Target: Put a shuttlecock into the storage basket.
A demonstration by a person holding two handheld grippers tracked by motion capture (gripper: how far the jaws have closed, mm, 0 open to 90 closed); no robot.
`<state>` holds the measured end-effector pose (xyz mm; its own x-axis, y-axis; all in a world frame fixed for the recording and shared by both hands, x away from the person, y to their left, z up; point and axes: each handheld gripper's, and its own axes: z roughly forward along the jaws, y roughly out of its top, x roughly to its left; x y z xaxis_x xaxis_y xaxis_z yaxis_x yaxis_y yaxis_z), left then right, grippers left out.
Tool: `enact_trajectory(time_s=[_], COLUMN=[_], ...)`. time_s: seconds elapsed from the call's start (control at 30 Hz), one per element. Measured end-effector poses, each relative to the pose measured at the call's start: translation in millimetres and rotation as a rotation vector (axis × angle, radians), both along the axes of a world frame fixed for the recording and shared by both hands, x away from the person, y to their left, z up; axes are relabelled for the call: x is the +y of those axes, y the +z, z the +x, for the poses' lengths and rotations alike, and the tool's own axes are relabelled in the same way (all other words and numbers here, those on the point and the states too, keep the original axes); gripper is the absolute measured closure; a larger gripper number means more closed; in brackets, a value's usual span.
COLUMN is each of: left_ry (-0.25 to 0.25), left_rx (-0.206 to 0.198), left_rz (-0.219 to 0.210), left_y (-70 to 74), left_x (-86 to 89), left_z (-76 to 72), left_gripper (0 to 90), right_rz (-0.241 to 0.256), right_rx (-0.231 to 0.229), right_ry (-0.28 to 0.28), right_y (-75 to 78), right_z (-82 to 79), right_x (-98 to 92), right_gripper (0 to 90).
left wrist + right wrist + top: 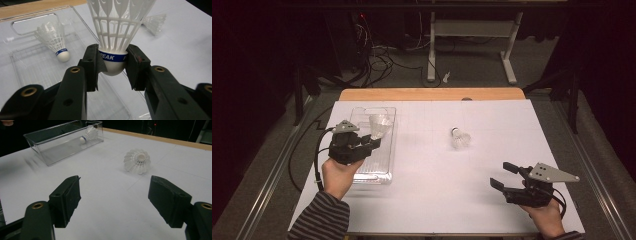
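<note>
My left gripper is shut on a white shuttlecock with a blue band, pinched at its cork, skirt pointing up. In the high view that gripper holds the shuttlecock over the clear plastic box. A second shuttlecock lies on its side inside the box. A third shuttlecock lies on the white table, mid-right; it also shows ahead of my right gripper as a shuttlecock. My right gripper stands open with nothing between its jaws.
The clear box stands at the table's left with one shuttlecock in it. A wooden strip edges the far side of the table. Beyond it are a desk frame and cables on the floor.
</note>
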<state>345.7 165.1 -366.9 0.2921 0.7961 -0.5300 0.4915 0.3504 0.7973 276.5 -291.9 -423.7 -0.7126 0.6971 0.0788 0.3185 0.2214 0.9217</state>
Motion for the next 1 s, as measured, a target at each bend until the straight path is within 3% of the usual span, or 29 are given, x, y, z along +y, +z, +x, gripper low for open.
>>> enact_trajectory(time_s=[0.73, 1.0], left_ry=[0.062, 0.075], left_rx=[0.017, 0.048], left_rz=[0.009, 0.021], left_y=[-7.2, -12.4], left_x=[14.5, 15.9], left_z=[13.6, 22.6], left_gripper=[64.9, 64.9], right_rz=[0.0, -0.001], right_rx=[-0.002, -0.001], right_ry=[0.001, 0.001], right_y=[0.1, 0.1], right_z=[-0.3, -0.3], right_x=[0.2, 0.3], right_gripper=[26.4, 26.4])
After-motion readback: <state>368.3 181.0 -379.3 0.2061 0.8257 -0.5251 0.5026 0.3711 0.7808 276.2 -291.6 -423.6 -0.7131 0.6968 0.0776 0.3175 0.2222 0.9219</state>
